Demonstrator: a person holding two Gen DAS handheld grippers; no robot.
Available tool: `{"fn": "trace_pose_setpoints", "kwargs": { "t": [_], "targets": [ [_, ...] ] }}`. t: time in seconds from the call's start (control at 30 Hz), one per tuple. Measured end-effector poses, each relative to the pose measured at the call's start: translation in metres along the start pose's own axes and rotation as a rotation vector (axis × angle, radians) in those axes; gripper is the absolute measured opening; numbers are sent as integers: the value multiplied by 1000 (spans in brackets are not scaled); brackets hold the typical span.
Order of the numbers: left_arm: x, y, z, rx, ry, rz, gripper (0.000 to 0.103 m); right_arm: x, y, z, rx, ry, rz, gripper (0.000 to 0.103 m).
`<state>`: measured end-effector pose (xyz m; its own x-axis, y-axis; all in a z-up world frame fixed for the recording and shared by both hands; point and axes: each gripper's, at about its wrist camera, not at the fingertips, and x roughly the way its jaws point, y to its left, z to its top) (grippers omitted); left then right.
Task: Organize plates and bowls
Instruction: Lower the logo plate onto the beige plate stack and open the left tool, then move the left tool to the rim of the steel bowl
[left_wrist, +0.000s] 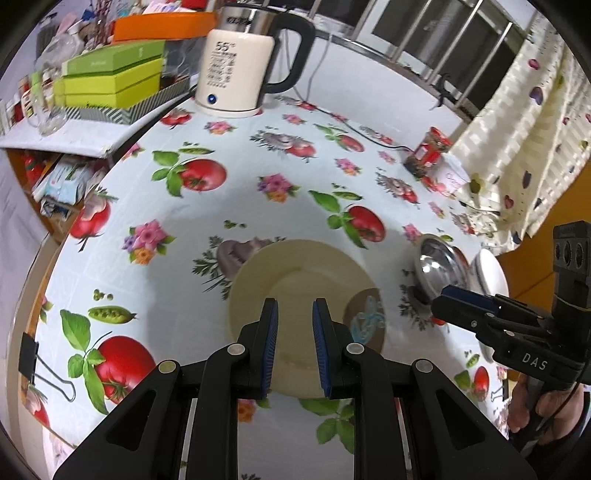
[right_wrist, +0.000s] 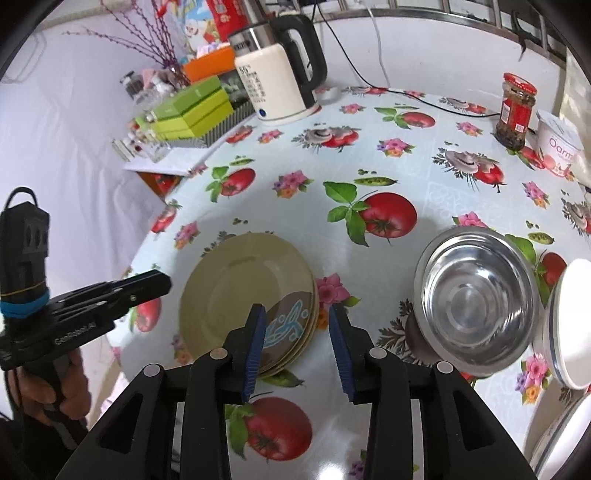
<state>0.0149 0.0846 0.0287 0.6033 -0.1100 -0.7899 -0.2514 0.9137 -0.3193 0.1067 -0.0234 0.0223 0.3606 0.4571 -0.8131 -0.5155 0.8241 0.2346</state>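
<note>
Two grippers hang open and empty over our plates (right_wrist: 243, 291), stacked left of the steel bowl (right_wrist: 476, 306): left gripper (left_wrist: 294, 347), right gripper (right_wrist: 297, 347). A white bowl (right_wrist: 570, 332), perhaps tilted, sits beyond, unnested.

Lighting is bright and even, diffuse from overhead, with soft grey shadows pooling on the tablecloth (left_wrist: 221, 206) around the stacked plates (right_wrist: 243, 291). Strong specular glare sits inside the steel bowl (right_wrist: 476, 302), and a faint sheen lies on the glossy cloth beside it. Both views bow heavily at the edges, with black corners; the centre is sharp, while the shelf clutter (left_wrist: 107, 81) at the periphery is soft and slightly smeared.
</note>
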Motion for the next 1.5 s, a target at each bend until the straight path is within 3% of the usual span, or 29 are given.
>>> {"fn": "trace_pose_setpoints", "kwargs": {
  "t": [0.73, 1.5],
  "targets": [
    [16, -58, -2, 122, 43, -110, 19, -50, -43, -28, 117, -83, -58, 35],
    [46, -111, 15, 224, 84, -159, 19, -58, -87, -40, 226, -111, -133, 35]
  ]
}}
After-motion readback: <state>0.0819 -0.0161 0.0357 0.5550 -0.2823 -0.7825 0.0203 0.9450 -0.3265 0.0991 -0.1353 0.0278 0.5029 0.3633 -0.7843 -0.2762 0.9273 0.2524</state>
